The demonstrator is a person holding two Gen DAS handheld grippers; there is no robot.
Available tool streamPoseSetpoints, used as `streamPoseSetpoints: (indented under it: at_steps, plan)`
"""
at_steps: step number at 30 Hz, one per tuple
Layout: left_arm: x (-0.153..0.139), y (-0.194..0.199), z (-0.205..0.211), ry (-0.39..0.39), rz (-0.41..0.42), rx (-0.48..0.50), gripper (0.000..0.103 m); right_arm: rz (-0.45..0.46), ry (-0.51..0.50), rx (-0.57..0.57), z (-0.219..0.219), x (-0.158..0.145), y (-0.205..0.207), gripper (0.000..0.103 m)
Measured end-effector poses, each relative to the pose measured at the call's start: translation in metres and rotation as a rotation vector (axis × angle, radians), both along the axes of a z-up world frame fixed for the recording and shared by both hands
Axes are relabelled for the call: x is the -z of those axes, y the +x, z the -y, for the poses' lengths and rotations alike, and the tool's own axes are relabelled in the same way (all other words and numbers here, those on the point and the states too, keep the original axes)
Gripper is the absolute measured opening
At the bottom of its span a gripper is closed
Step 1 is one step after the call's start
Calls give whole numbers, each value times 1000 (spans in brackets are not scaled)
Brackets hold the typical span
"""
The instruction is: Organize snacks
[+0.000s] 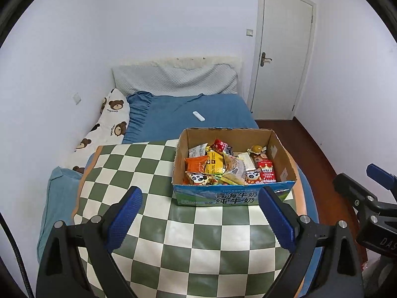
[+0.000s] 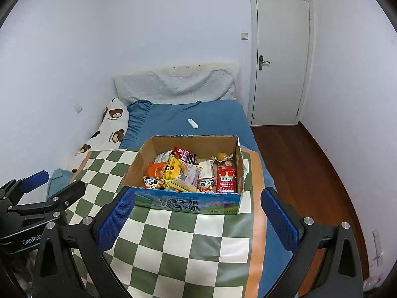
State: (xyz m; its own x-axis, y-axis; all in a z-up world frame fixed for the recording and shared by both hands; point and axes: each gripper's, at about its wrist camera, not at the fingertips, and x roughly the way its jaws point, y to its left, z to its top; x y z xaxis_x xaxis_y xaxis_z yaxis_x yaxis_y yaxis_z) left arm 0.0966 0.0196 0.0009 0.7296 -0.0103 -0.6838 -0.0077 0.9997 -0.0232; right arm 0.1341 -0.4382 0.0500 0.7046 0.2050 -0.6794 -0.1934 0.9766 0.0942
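Snacks (image 1: 224, 165) sit heaped in a cardboard box (image 1: 278, 149) on the checkered mat (image 1: 153, 208) on the bed; your left tongs (image 1: 198, 217) and right tongs (image 2: 197, 219) hang apart, empty; crinkly packets may slip or snag neighbours

Black-framed left tool (image 1: 200, 213) and right tool (image 2: 197, 213), blue textured pads, silver screws, white lettering

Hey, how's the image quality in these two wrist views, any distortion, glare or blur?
Left wrist view: strong fisheye bending, the white door bows, corners vignette black; the open cardboard snack box is sharp under flat, dim light. Right wrist view: same curvature and dark corners, soft sheen on the green-and-white checkered mat, no harsh glare or motion blur.
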Motion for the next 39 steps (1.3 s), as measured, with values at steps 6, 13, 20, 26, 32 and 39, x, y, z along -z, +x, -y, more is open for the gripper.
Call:
streamPoseSetpoints:
  at_steps: [6, 13, 20, 26, 32, 39]
  plan:
    - [12, 17, 4, 20, -7, -9, 103, -19, -4, 27, 3, 17, 22, 103]
    - [33, 51, 10, 42, -59, -6, 103, -55, -16, 70, 5, 46, 57, 103]
    - [48, 72, 13, 52, -90, -6, 103, -99, -46, 95, 5, 71, 85, 103]
    - [56, 85, 14, 49, -108, -10, 103, -121, -61, 103, 2, 85, 96, 103]
    - [58, 89, 16, 47, -112, -8, 103, -128, -67, 108, 1, 89, 98, 103]
    - [58, 88, 17, 45, -111, -7, 103, -127, -67, 121, 4, 88, 96, 103]
